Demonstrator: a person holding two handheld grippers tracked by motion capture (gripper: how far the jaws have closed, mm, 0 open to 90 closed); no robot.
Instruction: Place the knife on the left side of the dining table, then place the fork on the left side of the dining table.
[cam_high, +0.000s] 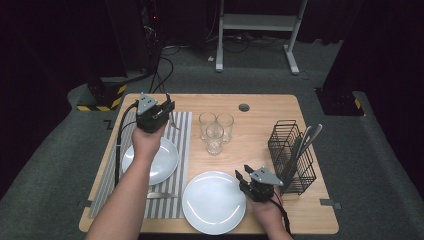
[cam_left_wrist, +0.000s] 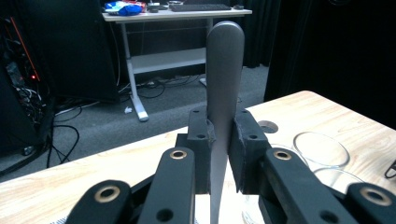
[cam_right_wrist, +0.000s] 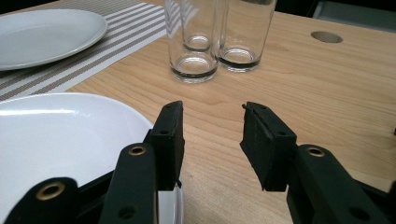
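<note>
While clamped between the left gripper's (cam_left_wrist: 219, 154) jaws, a knife (cam_left_wrist: 223, 84) is held upright, long axis vertical, rounded end upward, above the striped placemat (cam_high: 181, 145), right gripper (cam_right_wrist: 212, 140) jaws apart, nothing held, beside a white plate (cam_right_wrist: 60, 140).

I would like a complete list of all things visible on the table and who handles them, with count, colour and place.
Round white plates: two; one on the mat, one at the near edge.
Grey striped placemat: one, table's left.
Clear drinking glasses: three, clustered centre.
Black wire cutlery basket: one, right side, utensil handles inside.
Silver metal knife: one, clamped upright in the left claw.
Second silver utensil: one, on the mat.
Light wooden table: one.
Left claw: black, shut on the knife.
Right claw: black, open, near the front plate.
</note>
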